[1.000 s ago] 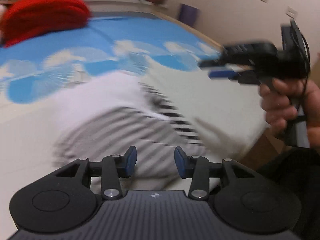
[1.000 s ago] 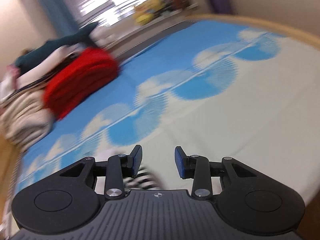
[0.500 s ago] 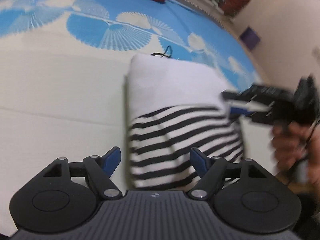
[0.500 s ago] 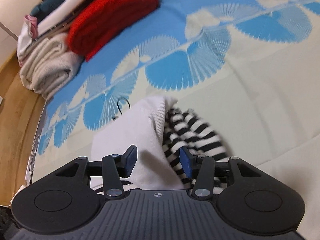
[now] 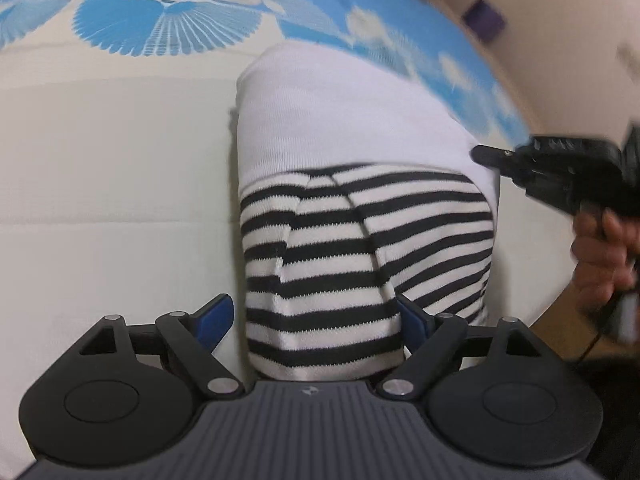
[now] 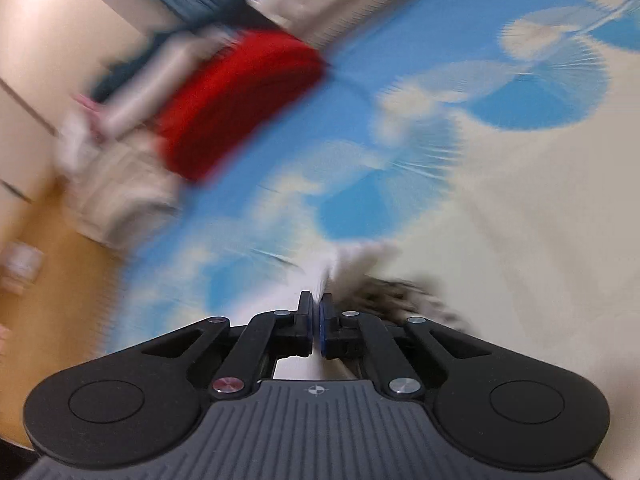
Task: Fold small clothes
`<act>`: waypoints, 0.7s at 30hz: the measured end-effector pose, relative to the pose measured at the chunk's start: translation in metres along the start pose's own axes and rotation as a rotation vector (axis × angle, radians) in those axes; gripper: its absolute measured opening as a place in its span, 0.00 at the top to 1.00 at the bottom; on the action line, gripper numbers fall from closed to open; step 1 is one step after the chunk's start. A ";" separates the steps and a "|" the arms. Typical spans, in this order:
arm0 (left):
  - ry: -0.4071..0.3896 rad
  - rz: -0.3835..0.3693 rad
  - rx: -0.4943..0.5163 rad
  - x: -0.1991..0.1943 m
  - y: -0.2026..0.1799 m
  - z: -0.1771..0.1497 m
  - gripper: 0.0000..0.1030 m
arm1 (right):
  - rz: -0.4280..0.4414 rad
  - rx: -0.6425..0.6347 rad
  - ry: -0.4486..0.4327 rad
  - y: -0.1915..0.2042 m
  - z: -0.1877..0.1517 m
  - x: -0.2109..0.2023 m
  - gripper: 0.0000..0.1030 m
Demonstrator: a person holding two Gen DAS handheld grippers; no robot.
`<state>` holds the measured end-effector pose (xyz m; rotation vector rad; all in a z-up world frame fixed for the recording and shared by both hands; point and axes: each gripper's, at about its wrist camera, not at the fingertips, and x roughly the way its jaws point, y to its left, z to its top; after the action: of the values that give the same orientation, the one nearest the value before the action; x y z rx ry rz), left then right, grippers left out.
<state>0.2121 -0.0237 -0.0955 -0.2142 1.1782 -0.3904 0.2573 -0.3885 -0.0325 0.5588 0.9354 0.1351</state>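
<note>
A small garment (image 5: 352,200), white at the far half and black-and-white striped at the near half, lies folded on the bed. My left gripper (image 5: 316,318) is open, its jaws spread on either side of the striped near end. My right gripper (image 6: 316,320) is shut, pinching the garment's white edge (image 6: 324,276); that view is blurred. It also shows in the left wrist view (image 5: 504,156) at the garment's right edge, held by a hand.
The bed cover (image 5: 100,160) is cream with blue fan patterns (image 5: 168,24). A red folded pile (image 6: 236,96) and pale folded clothes (image 6: 124,196) lie at the far side. A wooden floor (image 6: 48,300) shows to the left.
My right gripper has shut on the garment's white edge and moves fast. My left gripper has come closer to the striped end, still open.
</note>
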 end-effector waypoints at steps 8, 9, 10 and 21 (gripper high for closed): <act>0.130 0.095 0.119 0.021 0.003 -0.018 0.14 | -0.105 -0.106 0.119 0.012 -0.013 0.047 0.98; 0.126 0.088 0.116 0.018 0.002 -0.019 0.14 | -0.111 -0.109 0.120 0.012 -0.014 0.049 0.98; 0.123 0.078 0.114 0.015 0.003 -0.019 0.14 | -0.118 -0.112 0.119 0.012 -0.014 0.049 0.98; 0.001 -0.118 -0.103 -0.024 0.038 0.001 0.21 | -0.084 -0.120 0.025 0.009 -0.015 0.020 0.98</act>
<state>0.2126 0.0210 -0.0881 -0.3740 1.1909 -0.4332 0.2586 -0.3681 -0.0495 0.4068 0.9669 0.1221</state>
